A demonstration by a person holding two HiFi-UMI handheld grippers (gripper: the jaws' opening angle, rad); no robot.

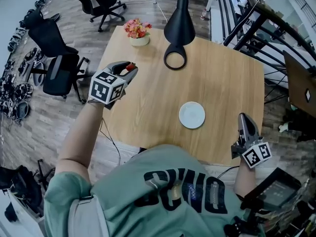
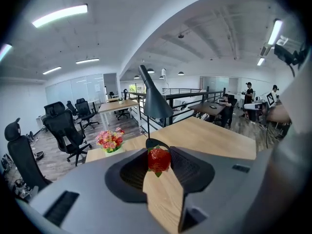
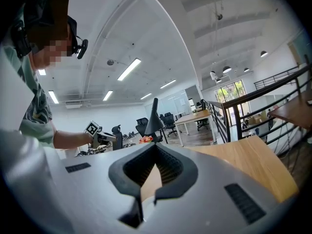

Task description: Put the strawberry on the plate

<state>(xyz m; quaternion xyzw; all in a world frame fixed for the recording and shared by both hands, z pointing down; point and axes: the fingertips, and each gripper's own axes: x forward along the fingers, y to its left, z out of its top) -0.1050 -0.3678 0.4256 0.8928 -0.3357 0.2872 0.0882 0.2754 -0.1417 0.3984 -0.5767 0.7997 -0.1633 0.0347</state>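
A red strawberry (image 1: 130,67) with green leaves sits pinched between the tips of my left gripper (image 1: 131,69), held in the air over the table's left edge. In the left gripper view the strawberry (image 2: 159,159) is pressed between the two dark pads, with the wooden table below it. The small round white plate (image 1: 191,115) lies bare on the table toward the front, right of the left gripper. My right gripper (image 1: 243,117) hovers at the table's front right corner, jaws together with nothing in them; its tips (image 3: 155,146) meet in the right gripper view.
A black desk lamp (image 1: 178,23) with a ring base (image 1: 175,59) stands at the back of the wooden table (image 1: 222,78). A pot of pink and orange flowers (image 1: 138,31) sits at the back left corner. Office chairs (image 1: 57,68) stand left of the table, a railing to the right.
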